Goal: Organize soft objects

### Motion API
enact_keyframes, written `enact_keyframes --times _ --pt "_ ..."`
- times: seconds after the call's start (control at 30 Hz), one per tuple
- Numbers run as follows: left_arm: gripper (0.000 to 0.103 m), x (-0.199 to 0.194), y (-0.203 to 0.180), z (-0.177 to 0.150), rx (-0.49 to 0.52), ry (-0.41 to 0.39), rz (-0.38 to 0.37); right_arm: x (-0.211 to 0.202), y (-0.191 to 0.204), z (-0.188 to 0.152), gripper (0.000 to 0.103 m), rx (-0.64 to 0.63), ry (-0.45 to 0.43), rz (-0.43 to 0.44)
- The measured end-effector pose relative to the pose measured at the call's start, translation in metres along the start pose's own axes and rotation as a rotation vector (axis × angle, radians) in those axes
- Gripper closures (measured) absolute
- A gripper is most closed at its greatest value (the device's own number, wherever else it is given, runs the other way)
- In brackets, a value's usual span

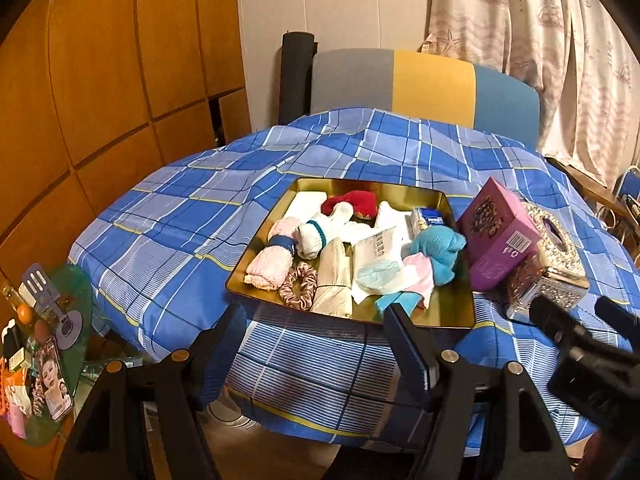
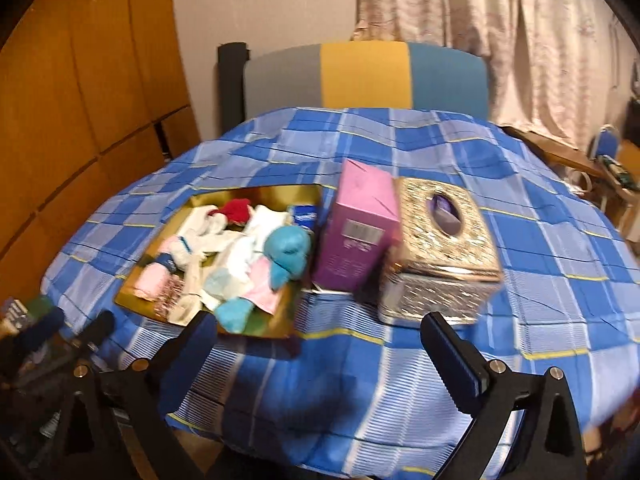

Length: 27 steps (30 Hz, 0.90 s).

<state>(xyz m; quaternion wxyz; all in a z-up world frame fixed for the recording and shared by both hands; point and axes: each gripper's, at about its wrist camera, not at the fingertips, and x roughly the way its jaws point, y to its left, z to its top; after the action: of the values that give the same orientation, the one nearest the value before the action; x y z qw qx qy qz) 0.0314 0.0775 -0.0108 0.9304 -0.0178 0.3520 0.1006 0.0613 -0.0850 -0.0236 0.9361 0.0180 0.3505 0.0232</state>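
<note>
A gold tray (image 1: pixel 448 316) on the blue plaid table holds several soft things: a pink rolled towel (image 1: pixel 270 258), white socks (image 1: pixel 320 228), a red cloth (image 1: pixel 352 202), a pink scrunchie (image 1: pixel 298 286), a cream cloth (image 1: pixel 334 280), a blue plush (image 1: pixel 438 250). My left gripper (image 1: pixel 316 340) is open and empty, just in front of the tray. My right gripper (image 2: pixel 324 356) is open and empty, short of the tray (image 2: pixel 256 196) and boxes; the blue plush (image 2: pixel 288 252) lies in the tray. The right gripper also shows in the left wrist view (image 1: pixel 580 320).
A purple box (image 1: pixel 500 236) leans on a silver tissue box (image 1: pixel 552 264) right of the tray; both also show in the right wrist view, purple box (image 2: pixel 356 232) and tissue box (image 2: pixel 440 240). A chair (image 1: pixel 424 84) stands behind the table. A cluttered glass side table (image 1: pixel 80 300) is at the left.
</note>
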Motion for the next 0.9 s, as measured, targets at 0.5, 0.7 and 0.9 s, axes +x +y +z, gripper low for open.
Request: enact_keyframes --times 0.5,0.7,0.9 --pt "0.031 -0.015 -0.010 0.001 0.035 -0.001 -0.023 -0.023 0.000 -0.005 0.000 0.012 -0.011 -0.088" --pt "0.031 -0.015 -0.011 0.001 0.044 0.002 -0.027 -0.021 -0.004 -0.005 0.000 0.033 0.002 -0.097" --pt "0.031 -0.014 -0.011 0.001 0.044 0.008 -0.032 -0.020 -0.003 -0.006 0.000 0.030 0.002 -0.102"
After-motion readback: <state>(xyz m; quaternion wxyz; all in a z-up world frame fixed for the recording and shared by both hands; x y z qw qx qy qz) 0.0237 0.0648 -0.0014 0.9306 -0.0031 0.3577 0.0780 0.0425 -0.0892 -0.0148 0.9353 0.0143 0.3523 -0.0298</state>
